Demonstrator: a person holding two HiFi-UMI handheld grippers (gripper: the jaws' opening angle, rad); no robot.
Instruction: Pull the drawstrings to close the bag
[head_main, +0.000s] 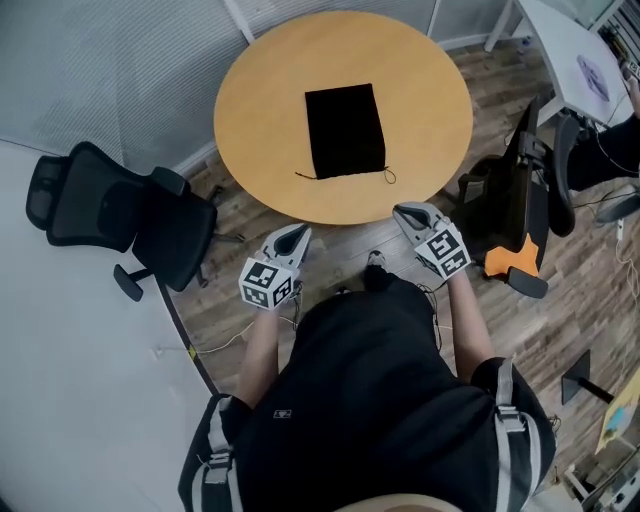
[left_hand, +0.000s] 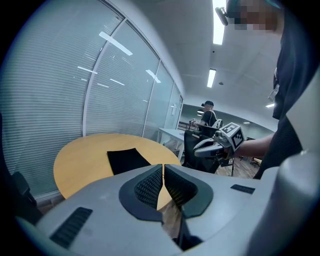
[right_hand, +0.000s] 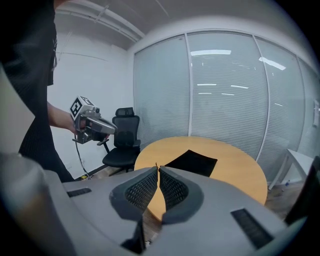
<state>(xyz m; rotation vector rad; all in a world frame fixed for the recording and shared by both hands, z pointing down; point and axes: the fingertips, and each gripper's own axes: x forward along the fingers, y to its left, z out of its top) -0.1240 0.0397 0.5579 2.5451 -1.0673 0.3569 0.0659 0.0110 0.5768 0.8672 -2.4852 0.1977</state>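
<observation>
The round table (head_main: 260, 110) sits in front of you, and the black bag (head_main: 345, 130) lies flat near its middle, well apart from both tools, with its string end on the side nearest you. Your left gripper (head_main: 298, 236) and right gripper (head_main: 407, 212) hover off the near edge, each with its jaws pressed together on nothing. That is the first risk: reach in like this and the closed tips will likely only shove the cloth or skid it across the smooth top, so part them before you arrive. The drawstrings (head_main: 389, 177) are thin and lie flat on the wood, one end poking out at each near corner, so a coarse pinch may miss them or catch bag fabric instead. If you pull one side alone, or both unevenly, the light bag will probably slide or swing round rather than cinch.
</observation>
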